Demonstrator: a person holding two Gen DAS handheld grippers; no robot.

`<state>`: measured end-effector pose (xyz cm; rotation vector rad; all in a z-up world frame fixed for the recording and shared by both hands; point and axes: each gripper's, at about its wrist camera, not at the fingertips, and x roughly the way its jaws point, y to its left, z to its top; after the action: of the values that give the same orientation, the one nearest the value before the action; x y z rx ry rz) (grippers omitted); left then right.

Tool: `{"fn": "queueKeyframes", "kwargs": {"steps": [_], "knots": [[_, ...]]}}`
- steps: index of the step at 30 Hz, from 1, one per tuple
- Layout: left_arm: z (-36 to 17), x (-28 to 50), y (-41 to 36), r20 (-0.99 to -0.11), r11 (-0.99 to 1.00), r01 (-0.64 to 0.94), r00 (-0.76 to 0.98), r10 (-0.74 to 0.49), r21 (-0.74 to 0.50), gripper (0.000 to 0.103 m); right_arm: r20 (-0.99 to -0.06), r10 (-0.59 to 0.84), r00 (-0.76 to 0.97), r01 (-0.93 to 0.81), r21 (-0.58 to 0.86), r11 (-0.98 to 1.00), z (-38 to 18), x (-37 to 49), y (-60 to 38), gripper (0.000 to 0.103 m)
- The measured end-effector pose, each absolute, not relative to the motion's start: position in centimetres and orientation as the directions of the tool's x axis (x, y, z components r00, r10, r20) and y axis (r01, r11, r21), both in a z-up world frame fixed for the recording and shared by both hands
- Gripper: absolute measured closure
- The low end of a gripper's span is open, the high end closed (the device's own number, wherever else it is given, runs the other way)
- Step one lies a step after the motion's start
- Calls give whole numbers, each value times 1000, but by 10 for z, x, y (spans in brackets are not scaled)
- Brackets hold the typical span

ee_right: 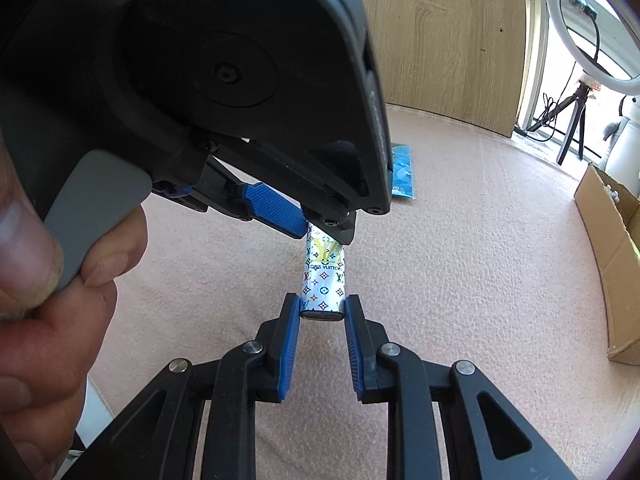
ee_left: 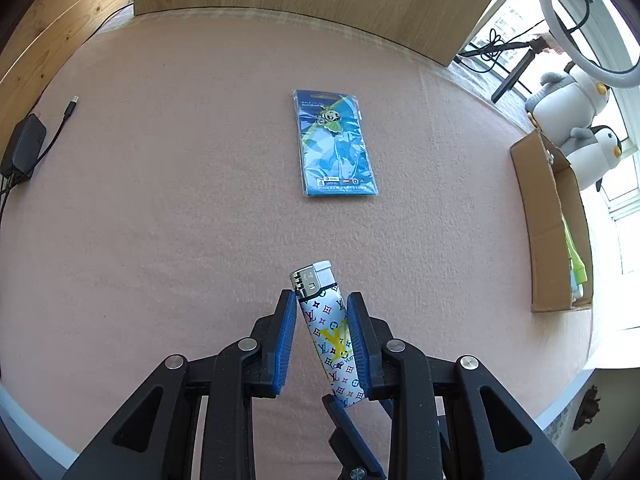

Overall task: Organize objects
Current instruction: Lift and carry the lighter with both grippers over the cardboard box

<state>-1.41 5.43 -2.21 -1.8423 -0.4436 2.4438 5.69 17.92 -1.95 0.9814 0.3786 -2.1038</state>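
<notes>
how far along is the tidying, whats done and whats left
Done: something green already lies in the cardboard box. In hand: the patterned lighter is pinched by both grippers at once, the left gripper around its middle and the right gripper on its base, above the mat. Left: boxing the lighter, and the blue packaged card lying on the pink mat.

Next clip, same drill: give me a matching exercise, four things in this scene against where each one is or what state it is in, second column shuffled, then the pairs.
Things:
1. lighter
2. blue card packet
3. cardboard box
4. black power adapter

Place or state:
A. open, at the table's right edge in the left wrist view
B. lying flat mid-table, untouched
C. at the table's left edge, cable attached
D. gripped by both the left gripper and the right gripper

Pairs: 1-D, 2-B, 3-A, 4-C
</notes>
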Motion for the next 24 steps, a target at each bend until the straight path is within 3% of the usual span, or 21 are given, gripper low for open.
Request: {"fn": "queueKeyframes", "kwargs": {"steps": [24], "knots": [[20,-21,51,-905,-958,112,-371,206,-264,75,-698,-549,-460,752,22,-658,17,51,187,83]]}}
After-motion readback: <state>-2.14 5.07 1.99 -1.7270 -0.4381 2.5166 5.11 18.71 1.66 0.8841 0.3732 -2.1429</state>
